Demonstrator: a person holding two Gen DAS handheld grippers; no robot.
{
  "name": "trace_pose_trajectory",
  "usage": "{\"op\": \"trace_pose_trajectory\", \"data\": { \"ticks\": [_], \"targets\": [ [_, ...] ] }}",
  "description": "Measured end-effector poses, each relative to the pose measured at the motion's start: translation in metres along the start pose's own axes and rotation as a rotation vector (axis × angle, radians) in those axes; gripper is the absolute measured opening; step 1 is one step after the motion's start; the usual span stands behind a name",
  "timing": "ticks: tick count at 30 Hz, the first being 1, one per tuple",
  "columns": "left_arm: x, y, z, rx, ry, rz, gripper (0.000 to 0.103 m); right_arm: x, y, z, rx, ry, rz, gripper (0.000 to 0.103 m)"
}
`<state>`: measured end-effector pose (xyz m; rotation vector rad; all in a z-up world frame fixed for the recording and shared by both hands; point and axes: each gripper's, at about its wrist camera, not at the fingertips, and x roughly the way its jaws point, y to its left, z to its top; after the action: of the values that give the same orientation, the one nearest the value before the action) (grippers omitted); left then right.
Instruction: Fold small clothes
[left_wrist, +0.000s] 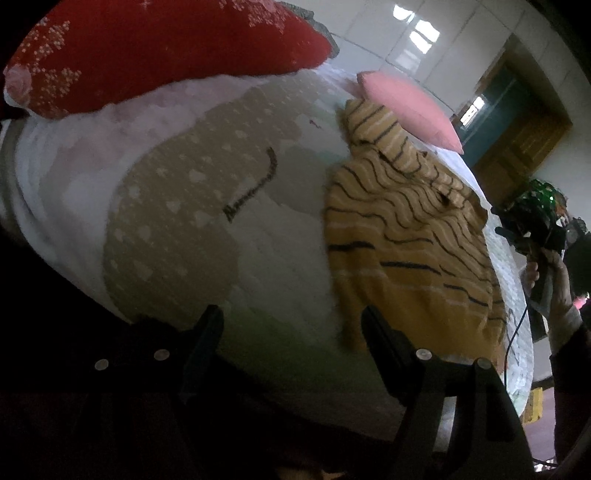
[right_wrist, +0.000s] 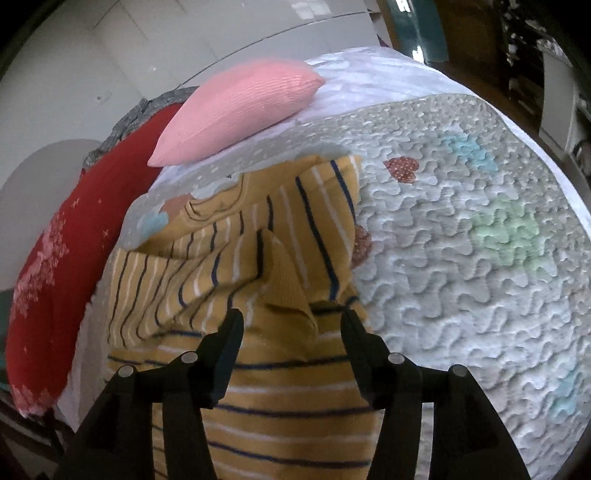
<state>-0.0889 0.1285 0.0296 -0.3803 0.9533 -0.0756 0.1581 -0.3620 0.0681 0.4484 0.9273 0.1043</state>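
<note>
A small mustard-yellow top with navy and white stripes (left_wrist: 410, 236) lies rumpled on the quilted bedspread (left_wrist: 177, 206). It also shows in the right wrist view (right_wrist: 280, 391), with a sleeve cuff folded over its body. My left gripper (left_wrist: 291, 325) is open and empty, just above the bedspread at the garment's left edge. My right gripper (right_wrist: 291, 325) is open, its fingers hovering over the garment on either side of the folded cuff. The right gripper also shows in the left wrist view (left_wrist: 532, 225), held in a hand beyond the garment.
A red patterned pillow (left_wrist: 155, 48) lies at the head of the bed and shows in the right wrist view (right_wrist: 59, 266). A pink cushion (left_wrist: 410, 107) sits beside it, just past the garment, seen also in the right wrist view (right_wrist: 236, 107). The bed edge (right_wrist: 554, 173) falls away at right.
</note>
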Motion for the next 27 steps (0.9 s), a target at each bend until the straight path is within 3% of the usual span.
{"op": "trace_pose_trajectory", "data": {
  "ticks": [4, 7, 12, 15, 19, 22, 23, 24, 25, 27],
  "targets": [
    [-0.001, -0.015, 0.006, 0.047, -0.003, -0.023, 0.076, 0.002, 0.022, 0.008, -0.070, -0.013, 0.007, 0.060],
    [0.000, -0.028, 0.021, 0.085, -0.040, -0.029, 0.079, 0.011, 0.058, 0.019, -0.122, -0.008, 0.070, 0.060],
    [0.020, -0.053, 0.050, 0.163, -0.111, -0.073, 0.081, 0.049, 0.137, 0.033, -0.257, 0.036, 0.169, 0.075],
    [0.044, -0.066, 0.059, 0.214, -0.118, -0.043, 0.081, 0.083, 0.183, 0.042, -0.348, 0.062, 0.147, 0.076],
    [0.075, -0.061, 0.052, 0.239, -0.061, 0.003, 0.081, 0.132, 0.227, 0.053, -0.445, 0.108, 0.110, 0.076],
    [0.077, -0.059, 0.042, 0.296, -0.103, 0.011, 0.082, 0.162, 0.245, 0.057, -0.508, 0.172, 0.102, 0.076],
    [0.077, -0.061, 0.039, 0.324, -0.114, 0.019, 0.084, 0.167, 0.249, 0.058, -0.527, 0.194, 0.113, 0.067],
    [0.078, -0.063, 0.036, 0.346, -0.126, 0.027, 0.085, 0.172, 0.255, 0.058, -0.543, 0.228, 0.141, 0.024],
    [0.080, -0.064, 0.034, 0.362, -0.139, 0.035, 0.086, 0.178, 0.262, 0.056, -0.558, 0.274, 0.170, 0.006],
    [0.080, -0.062, 0.031, 0.368, -0.153, 0.036, 0.089, 0.183, 0.279, 0.055, -0.631, 0.275, 0.113, 0.007]
  ]
}}
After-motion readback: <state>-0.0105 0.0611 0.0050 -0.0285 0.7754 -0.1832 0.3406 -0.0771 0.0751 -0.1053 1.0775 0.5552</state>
